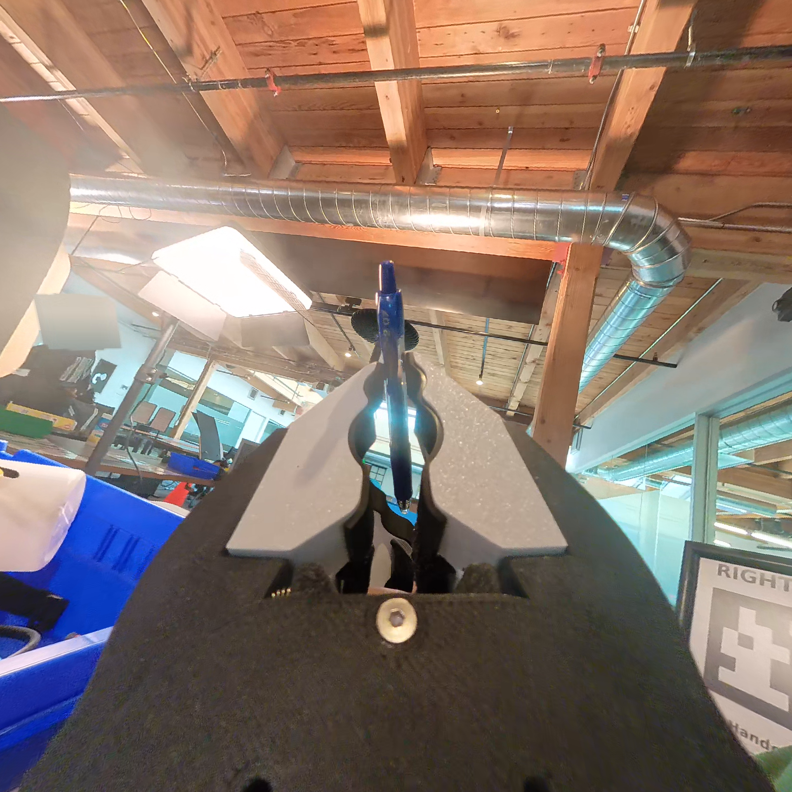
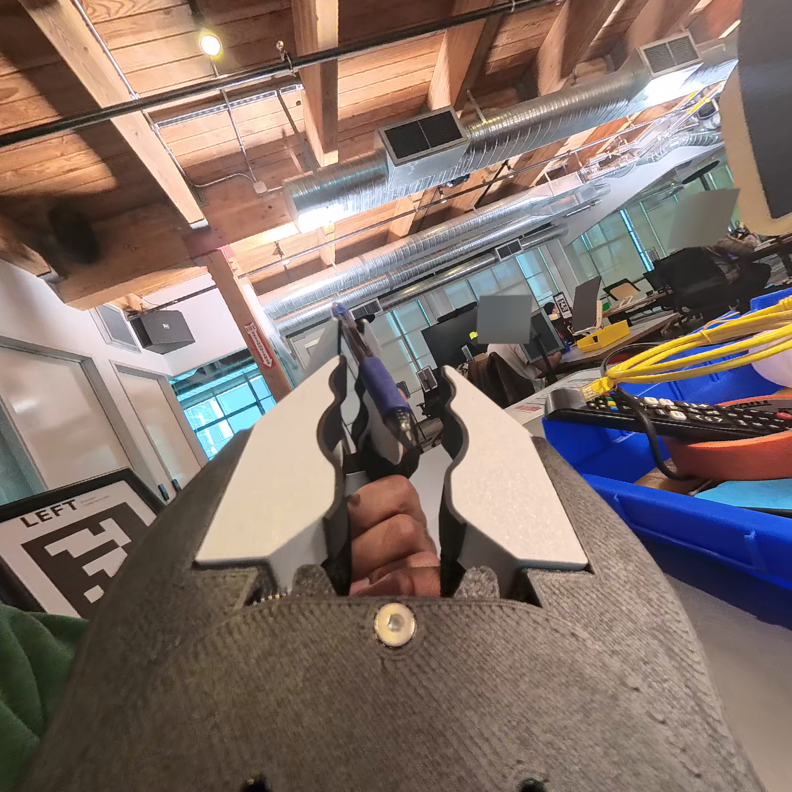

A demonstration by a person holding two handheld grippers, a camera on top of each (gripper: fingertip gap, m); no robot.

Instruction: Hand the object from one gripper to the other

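Observation:
A blue pen stands upright between the fingertips of my left gripper, which is shut on its barrel; the clicker end points up and the tip points back toward the camera. In the right wrist view the same pen sits in the gap of my right gripper, whose jaws stand apart on either side without touching it. The left gripper's grey finger shows edge-on there, with a person's hand below it.
A blue bin at the right holds a black remote control, a yellow cable and an orange object. Another blue bin is at the left. Marker plates flank the grippers. The grippers are tip to tip, or close to it.

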